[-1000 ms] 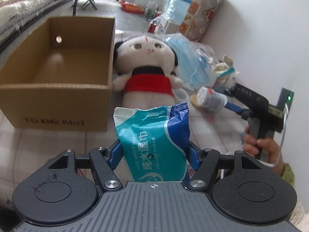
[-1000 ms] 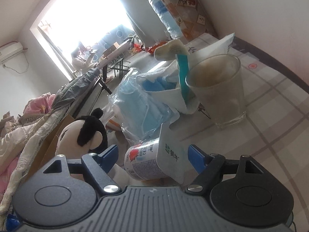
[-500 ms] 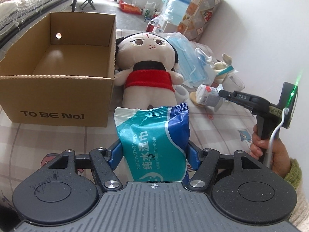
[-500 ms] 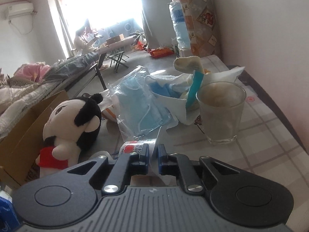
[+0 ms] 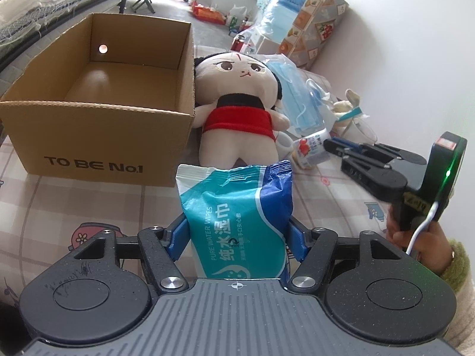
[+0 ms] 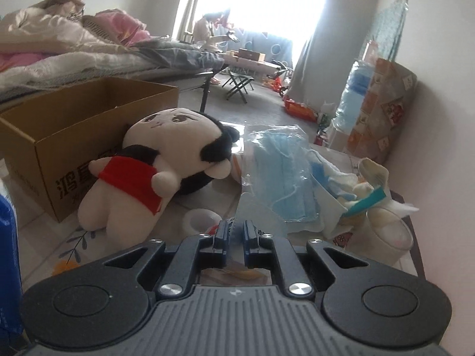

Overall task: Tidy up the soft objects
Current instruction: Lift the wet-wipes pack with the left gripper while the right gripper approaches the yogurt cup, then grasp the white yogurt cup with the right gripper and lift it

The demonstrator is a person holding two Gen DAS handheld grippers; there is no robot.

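Observation:
My left gripper (image 5: 236,231) is shut on a teal and blue pack of wet wipes (image 5: 234,210), held above the checked tablecloth in front of the open cardboard box (image 5: 98,136). A plush doll (image 5: 237,109) in a red top lies beside the box; it also shows in the right wrist view (image 6: 154,172). My right gripper (image 6: 236,234) is shut with nothing between its fingers, just short of a small yoghurt bottle (image 5: 311,145) and a bag of blue face masks (image 6: 282,178). The right gripper also shows in the left wrist view (image 5: 335,145).
A glass cup (image 6: 389,237) holding a small plush and tissue stands at the right by the wall. A roll of clear tape (image 6: 202,221) lies by the doll's legs. A bed (image 6: 74,59) and folding stools are beyond the table.
My right gripper closed empty and pulled back from the yoghurt bottle, turning left toward the doll and box. My left gripper kept the wipes and rose a little.

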